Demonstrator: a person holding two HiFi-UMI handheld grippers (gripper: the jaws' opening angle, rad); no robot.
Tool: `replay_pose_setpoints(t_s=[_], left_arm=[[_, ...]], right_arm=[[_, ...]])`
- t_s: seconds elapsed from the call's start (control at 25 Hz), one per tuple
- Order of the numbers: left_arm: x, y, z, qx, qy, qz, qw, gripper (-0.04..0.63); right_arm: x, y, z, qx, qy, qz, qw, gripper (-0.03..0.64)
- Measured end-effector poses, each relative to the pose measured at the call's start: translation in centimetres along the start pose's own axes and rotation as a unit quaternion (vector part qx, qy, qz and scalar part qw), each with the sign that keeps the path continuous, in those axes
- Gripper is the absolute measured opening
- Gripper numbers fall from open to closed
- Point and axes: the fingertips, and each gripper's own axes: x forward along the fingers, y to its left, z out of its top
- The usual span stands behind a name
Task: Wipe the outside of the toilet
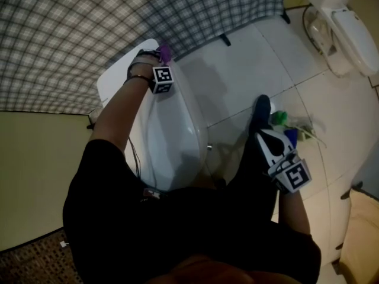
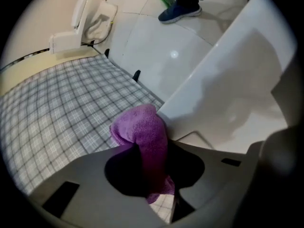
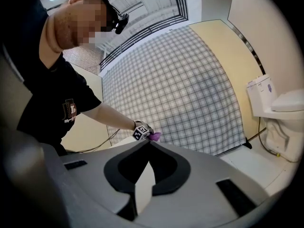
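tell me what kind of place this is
Likely a mock bathroom set rather than a home: a near toilet and a far toilet share one white tile floor, with a plaid cloth as backdrop.

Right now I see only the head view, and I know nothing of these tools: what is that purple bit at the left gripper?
Observer: A cloth, clamped in the left gripper. That gripper's own view shows it bunched at the edge of the toilet.
Visitor: And the right gripper, is it carrying anything?
Observer: No. The right gripper has its jaws together in its own view, with nothing between them.
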Motion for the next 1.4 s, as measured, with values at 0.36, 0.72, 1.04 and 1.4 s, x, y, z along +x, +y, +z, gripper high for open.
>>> replay_pose_setpoints(t_s=[0.36,0.72,1.04,1.4], left_arm=[[-11.5,-7.2,7.1,0.037,-0.068,0.023,0.9967,0.094],[-30.3,-20.1,13.1,0.081,-0.183,0.010,0.9797,0.094],[-35.4,-32.5,17.9,0.037,-0.228,-0.044,0.9719,0.094],[-38.0,-41.0,14.2,-0.117,-0.281,-0.169,0.9376,0.095]], right_arm=[[-3.9,5.0,2.5,-0.025,-0.030,0.013,0.999,0.006],[-6.3,15.2,8.1,-0.072,-0.037,0.046,0.996,0.006],[-6.7,22.6,4.5,-0.127,-0.040,0.103,0.986,0.006],[-4.7,31.7,5.8,-0.163,-0.028,0.163,0.973,0.006]])
